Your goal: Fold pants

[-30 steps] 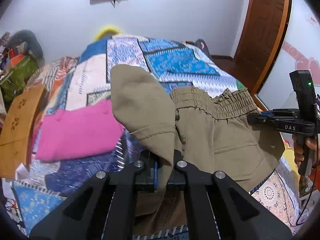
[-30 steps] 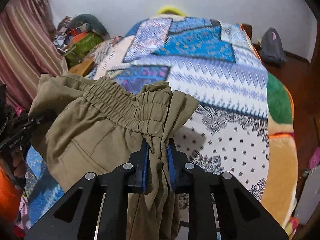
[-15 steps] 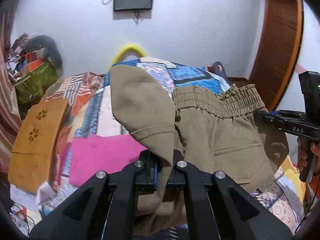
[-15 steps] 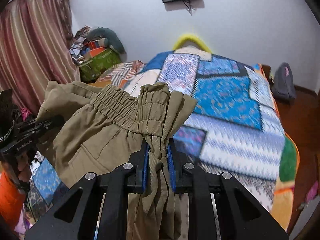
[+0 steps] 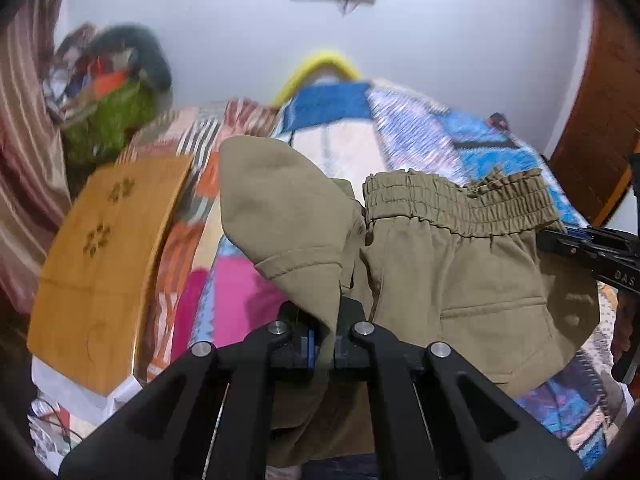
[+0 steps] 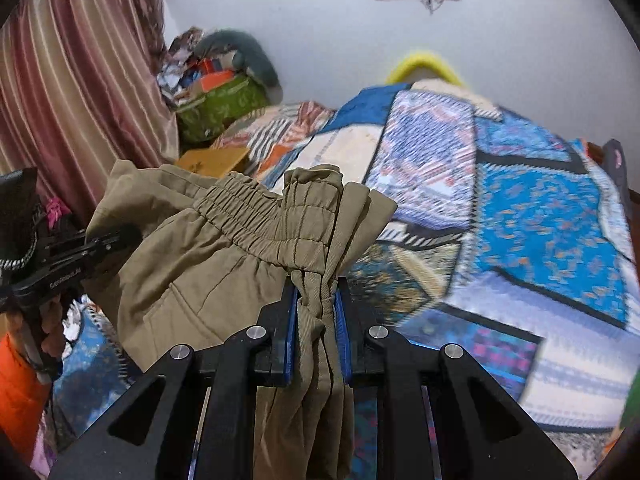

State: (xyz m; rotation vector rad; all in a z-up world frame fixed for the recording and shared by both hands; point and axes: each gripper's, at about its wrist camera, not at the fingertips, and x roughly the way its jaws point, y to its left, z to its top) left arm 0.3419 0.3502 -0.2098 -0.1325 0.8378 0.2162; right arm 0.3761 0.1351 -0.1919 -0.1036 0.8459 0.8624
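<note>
The khaki pants [image 5: 460, 272] hang in the air between both grippers, above the patchwork bed quilt [image 5: 432, 140]. My left gripper [image 5: 326, 344] is shut on a folded hem of the pants, which flops up over it. My right gripper [image 6: 318, 320] is shut on the bunched elastic waistband [image 6: 280, 224]. The right gripper also shows at the right edge of the left wrist view [image 5: 560, 240], and the left one at the left edge of the right wrist view [image 6: 120, 236]. The lower legs of the pants hang out of sight.
A folded pink garment [image 5: 240, 296] lies on the quilt below the pants. A wooden board [image 5: 104, 248] leans at the left. A green bag [image 6: 224, 104] and clutter sit by the curtain [image 6: 72, 80]. A brown door [image 5: 592, 120] is at the right.
Both grippers have lifted the pants higher and tilted up; more wall and the wall screen show. The view has shifted left toward the wooden board. Both grips are unchanged.
</note>
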